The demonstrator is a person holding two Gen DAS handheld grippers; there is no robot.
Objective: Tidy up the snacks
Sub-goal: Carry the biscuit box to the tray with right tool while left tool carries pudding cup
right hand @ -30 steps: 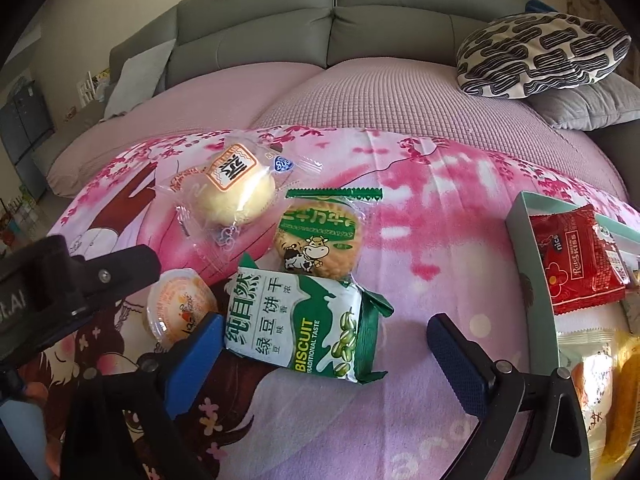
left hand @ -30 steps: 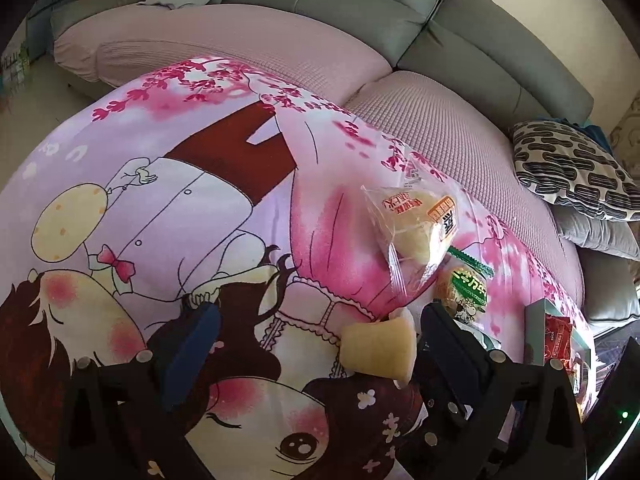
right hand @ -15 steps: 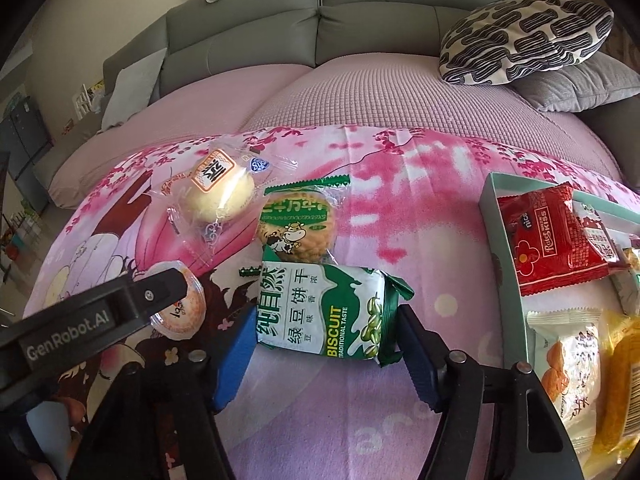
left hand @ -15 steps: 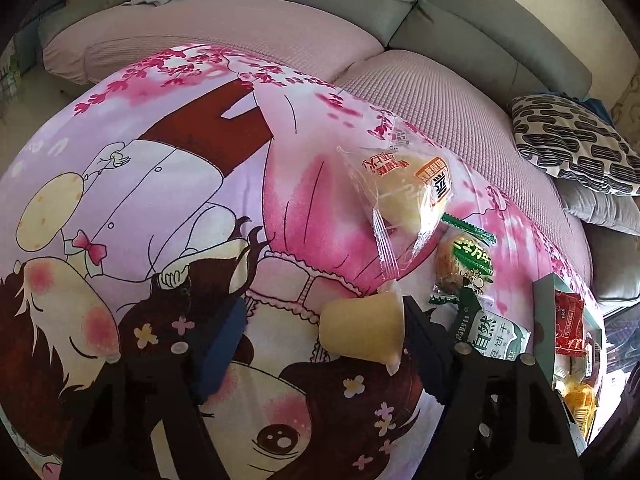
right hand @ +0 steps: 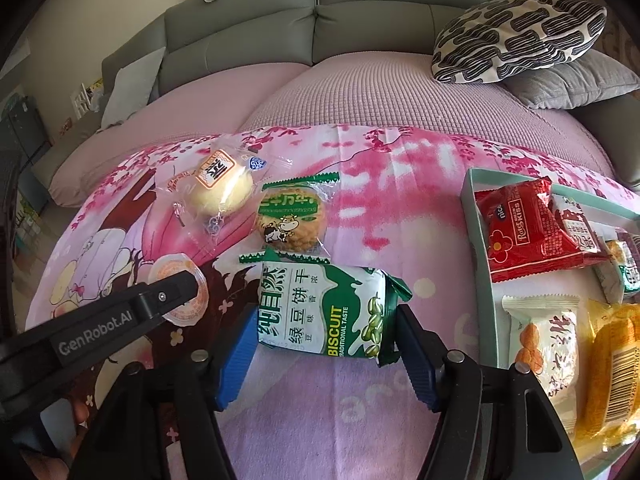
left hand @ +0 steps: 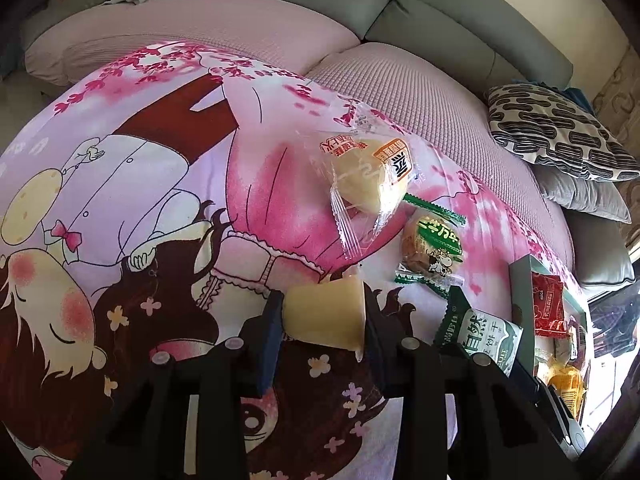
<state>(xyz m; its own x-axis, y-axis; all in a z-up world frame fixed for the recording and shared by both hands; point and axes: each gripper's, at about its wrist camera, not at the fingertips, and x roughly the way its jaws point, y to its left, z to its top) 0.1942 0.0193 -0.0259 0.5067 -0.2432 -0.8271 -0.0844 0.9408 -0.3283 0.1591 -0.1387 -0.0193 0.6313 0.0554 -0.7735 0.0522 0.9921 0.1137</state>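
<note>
A pale yellow plastic jelly cup point(left hand: 325, 314) is pinched by the left gripper point(left hand: 320, 320); a green-and-white biscuit packet point(right hand: 322, 312) (lying flat) is clamped by the right gripper point(right hand: 326, 354).

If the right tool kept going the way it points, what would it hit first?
The right tool already grips the green biscuit pack. Just past it lies the round cookie, probably the first thing met, though depth is hard to judge.

Glossy crinkled plastic wrapper shining on the biscuit pack point(right hand: 322, 312), smooth translucent plastic jelly cup point(left hand: 326, 316), soft matt printed cloth point(left hand: 160, 152) lying underneath, waffle-textured sofa cover point(right hand: 380, 96)
</note>
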